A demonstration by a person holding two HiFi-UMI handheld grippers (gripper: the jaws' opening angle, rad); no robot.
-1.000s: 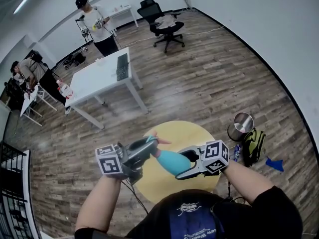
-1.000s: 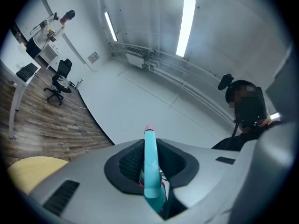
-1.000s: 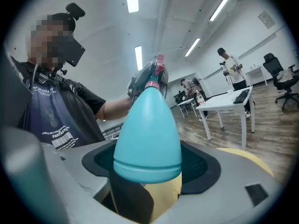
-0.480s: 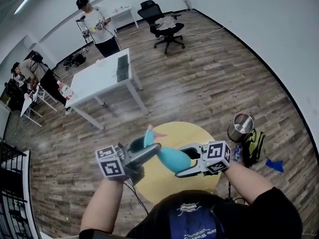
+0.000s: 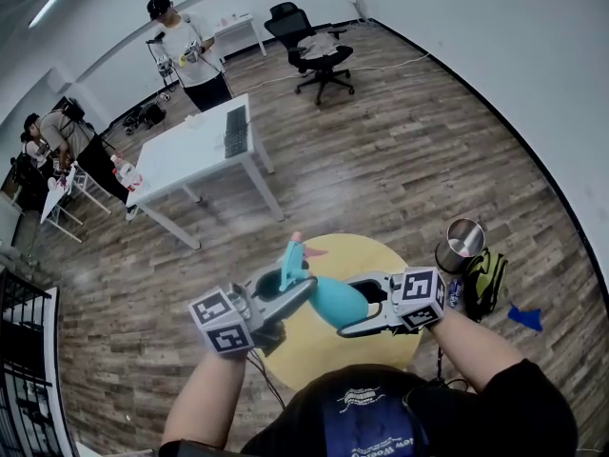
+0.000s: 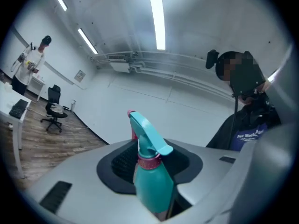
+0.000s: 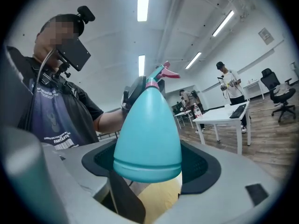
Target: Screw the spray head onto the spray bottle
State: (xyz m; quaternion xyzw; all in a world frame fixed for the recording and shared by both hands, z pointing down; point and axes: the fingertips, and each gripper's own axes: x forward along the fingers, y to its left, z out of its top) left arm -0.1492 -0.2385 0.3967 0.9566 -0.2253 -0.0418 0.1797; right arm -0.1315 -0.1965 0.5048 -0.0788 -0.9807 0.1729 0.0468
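A teal spray bottle [image 5: 335, 303] lies level in the air above the yellow table, its wide base in my right gripper [image 5: 344, 309], which is shut on the body. In the right gripper view the bottle [image 7: 147, 129] fills the space between the jaws. The teal spray head [image 5: 291, 260] with its pink collar sits on the neck, trigger pointing up. My left gripper [image 5: 290, 288] has its jaws around the neck and spray head [image 6: 147, 134]. Its jaws have just been closing with the head between them, and a little room shows at each pad.
A round yellow table [image 5: 376, 255] lies below my hands. A metal bin [image 5: 460, 241] and a green backpack [image 5: 483, 279] stand to its right. Farther off are a white table [image 5: 190, 150], an office chair [image 5: 319, 50] and two people at the back left.
The spray head has turned from lying sideways to standing with its trigger up. The left gripper rolled, its jaws spread off the head and then narrowed again. The right gripper kept still.
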